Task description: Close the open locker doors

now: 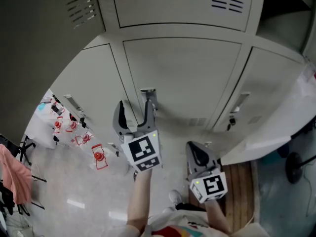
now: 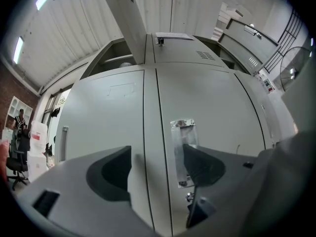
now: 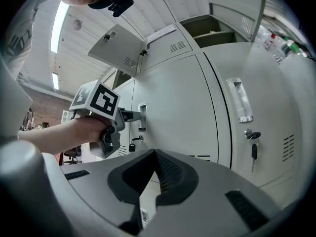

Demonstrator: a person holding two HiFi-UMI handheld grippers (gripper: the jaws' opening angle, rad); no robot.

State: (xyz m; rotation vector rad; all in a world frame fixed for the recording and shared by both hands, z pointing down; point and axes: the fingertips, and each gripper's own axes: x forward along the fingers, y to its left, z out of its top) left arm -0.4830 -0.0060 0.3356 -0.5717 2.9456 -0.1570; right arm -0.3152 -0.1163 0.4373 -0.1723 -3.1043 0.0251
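Left gripper (image 1: 135, 113): we see its jaws apart, one at the door handle (image 1: 148, 97), frame centre.
Right gripper (image 1: 198, 154): jaws together, empty, lower right.

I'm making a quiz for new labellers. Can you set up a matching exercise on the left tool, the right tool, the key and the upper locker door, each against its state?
Things:
1. left tool
2. right tool
3. key
4. upper locker door

States:
A. swung open
B. jaws together, nothing held
C. jaws apart, by a door handle
D. hanging from a lock

Pairs: 1-C, 2-B, 3-D, 4-A
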